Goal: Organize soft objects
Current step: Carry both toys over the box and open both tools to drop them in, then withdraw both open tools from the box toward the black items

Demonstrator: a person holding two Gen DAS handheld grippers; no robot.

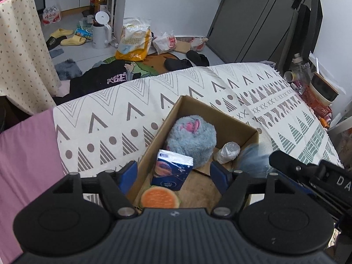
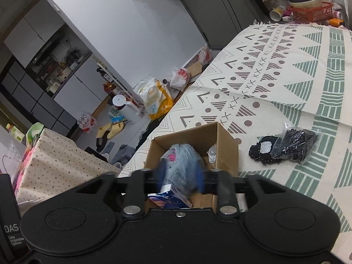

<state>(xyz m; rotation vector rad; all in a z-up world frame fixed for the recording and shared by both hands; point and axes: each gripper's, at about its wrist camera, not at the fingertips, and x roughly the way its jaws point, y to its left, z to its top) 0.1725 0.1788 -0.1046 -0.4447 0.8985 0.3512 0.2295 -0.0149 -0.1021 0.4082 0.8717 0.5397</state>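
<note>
A cardboard box [image 1: 228, 121] is being kept on the patterned cloth [image 1: 110, 114], with a fluffy blue toy [image 1: 191, 139], a tissue pack [image 1: 172, 169], an orange sponge [image 1: 159, 198] and a clear wrapped item [image 1: 227, 151] lying inside. The left gripper [image 1: 173, 173] is being held wide apart over the box, clamping nothing. The right gripper [image 2: 181, 176] is being blurred by blue fur, possibly gripped, so its state cannot be told; a black bagged item [image 2: 286, 146] is being left beside the box.

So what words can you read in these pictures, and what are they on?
"DAS", then "Data Acquisition System": left gripper's body.
"DA", cut off: right gripper's body.
Black garment on the floor: pink letters, unclear.
Yellow bag, white plastic bag, tissue pack: print too blurred.
</note>
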